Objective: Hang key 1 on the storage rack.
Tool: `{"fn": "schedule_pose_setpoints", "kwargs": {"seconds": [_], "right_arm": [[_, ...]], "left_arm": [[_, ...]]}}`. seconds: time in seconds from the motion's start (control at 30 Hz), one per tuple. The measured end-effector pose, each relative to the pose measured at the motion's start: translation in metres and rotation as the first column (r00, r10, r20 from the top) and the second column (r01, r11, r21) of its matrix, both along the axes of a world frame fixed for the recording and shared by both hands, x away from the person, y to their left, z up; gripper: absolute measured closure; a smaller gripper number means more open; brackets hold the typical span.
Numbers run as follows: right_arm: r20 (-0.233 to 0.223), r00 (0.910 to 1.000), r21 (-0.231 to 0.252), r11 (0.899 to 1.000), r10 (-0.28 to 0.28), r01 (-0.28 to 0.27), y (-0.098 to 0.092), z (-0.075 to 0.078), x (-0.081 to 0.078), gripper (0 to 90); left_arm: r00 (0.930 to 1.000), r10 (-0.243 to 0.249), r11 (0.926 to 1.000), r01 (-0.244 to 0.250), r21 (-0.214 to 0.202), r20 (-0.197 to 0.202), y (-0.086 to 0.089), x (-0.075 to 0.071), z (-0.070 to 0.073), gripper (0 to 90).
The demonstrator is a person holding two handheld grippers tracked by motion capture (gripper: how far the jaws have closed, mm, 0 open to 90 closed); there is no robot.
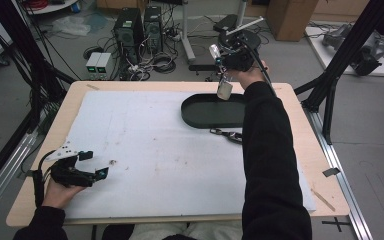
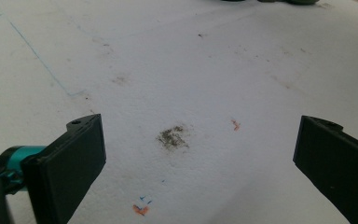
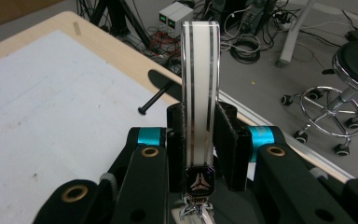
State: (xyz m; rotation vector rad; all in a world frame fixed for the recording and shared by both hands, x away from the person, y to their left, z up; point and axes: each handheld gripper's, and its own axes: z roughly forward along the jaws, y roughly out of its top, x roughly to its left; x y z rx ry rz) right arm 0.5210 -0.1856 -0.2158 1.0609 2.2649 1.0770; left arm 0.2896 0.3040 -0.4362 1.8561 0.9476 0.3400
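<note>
Right gripper view: right gripper [image 3: 200, 140] clamps a white striped keychain strap [image 3: 200, 79] above the black tray [image 1: 205, 112]; left gripper [image 2: 200, 154] gapes empty.

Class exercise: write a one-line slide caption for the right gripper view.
Right gripper clamps an upright white strap with dark stripes above the table's far edge.

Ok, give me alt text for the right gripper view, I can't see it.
The right hand-held gripper is shut on a white strap with dark stripes, which stands upright between its black jaws, a metal clasp at its lower end. Behind it are the white mat, the table edge and a stool.
</note>
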Motion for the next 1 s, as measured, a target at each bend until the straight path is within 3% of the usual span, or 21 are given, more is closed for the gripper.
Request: {"fn": "schedule_pose_setpoints", "kwargs": {"seconds": [0.2,0.27,0.77,1.0], "right_arm": [[0.010,0.9994,0.015,0.999,-0.032,0.032,0.003,0.004,0.008,75.4],[0.011,0.9980,-0.017,0.998,-0.062,0.062,0.007,0.005,0.012,75.4],[0.020,0.9969,0.046,0.996,-0.076,0.075,0.015,-0.003,0.030,75.4],[0.020,0.9953,0.044,0.995,-0.094,0.093,0.026,0.000,0.038,75.4]], "left_arm": [[1.0000,-0.001,1.0000,0.001,0.000,-0.001,-0.001,0.000,0.000,2.7],[1.0000,0.000,1.0000,0.000,-0.001,0.001,-0.001,0.000,0.000,2.7],[1.0000,-0.001,1.0000,0.001,-0.006,-0.007,0.000,0.001,-0.001,2.7],[1.0000,0.000,1.0000,-0.001,-0.007,-0.005,0.000,0.001,-0.001,2.7]]}}
